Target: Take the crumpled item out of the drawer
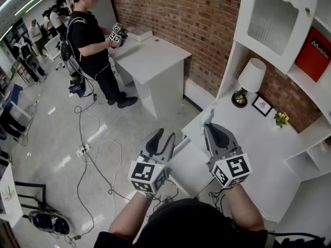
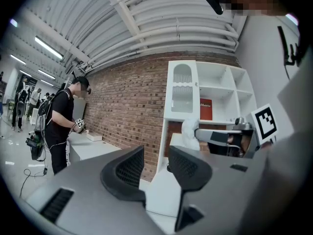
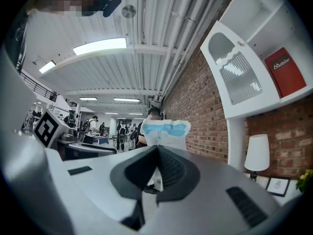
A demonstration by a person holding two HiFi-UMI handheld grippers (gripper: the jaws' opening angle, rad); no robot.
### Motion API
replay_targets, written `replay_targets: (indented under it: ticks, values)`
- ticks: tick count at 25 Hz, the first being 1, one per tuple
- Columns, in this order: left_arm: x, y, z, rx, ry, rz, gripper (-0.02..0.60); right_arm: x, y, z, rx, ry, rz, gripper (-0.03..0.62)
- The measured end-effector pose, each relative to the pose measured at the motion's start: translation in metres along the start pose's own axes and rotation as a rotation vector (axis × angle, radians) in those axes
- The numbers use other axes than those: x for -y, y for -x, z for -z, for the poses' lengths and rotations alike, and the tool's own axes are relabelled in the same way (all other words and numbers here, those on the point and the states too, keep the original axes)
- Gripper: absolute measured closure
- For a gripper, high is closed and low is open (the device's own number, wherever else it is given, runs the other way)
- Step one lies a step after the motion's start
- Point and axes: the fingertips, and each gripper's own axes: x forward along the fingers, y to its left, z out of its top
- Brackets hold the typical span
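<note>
**Above the drawer: crumpled item pinched by right gripper, left gripper empty**

Head view: right gripper (image 1: 211,125) is up over the white desk (image 1: 258,143), its jaws pointing to 12 o'clock. The crumpled item (image 1: 209,115) sticks out of the jaw tips on the 12 o'clock side, clear of the desk top. The pulled-out drawer (image 1: 190,165) sits at about 7 o'clock from the item, lower in the frame, between the two grippers.

Right gripper view: jaws are together and clamped on the item (image 3: 166,131). It is white with a light blue patch, and it bulges out just past the tips (image 3: 157,148).

Left gripper (image 1: 163,138) is at 9 o'clock of the right one, near it but not touching. Left gripper view: jaws stand apart (image 2: 155,155) with nothing between them, only the white furniture beyond. The item (image 2: 190,133) shows at about 1 o'clock from that gap, on the end of the right gripper.

Desk top also holds a lamp (image 1: 252,76), a small picture frame (image 1: 262,105) and yellow flowers (image 1: 281,119), all at 1–2 o'clock from the item and well apart from it.

A second person (image 1: 90,35) stands at a white table (image 1: 150,56) at 10–11 o'clock.
</note>
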Motion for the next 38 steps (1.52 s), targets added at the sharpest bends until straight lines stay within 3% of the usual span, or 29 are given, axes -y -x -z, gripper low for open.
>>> replay_targets:
  ticks: [38]
  values:
    - [0.002,0.002,0.018,-0.033,0.010,-0.011,0.433,-0.004,0.006,0.001,0.001,0.008,-0.012,0.591]
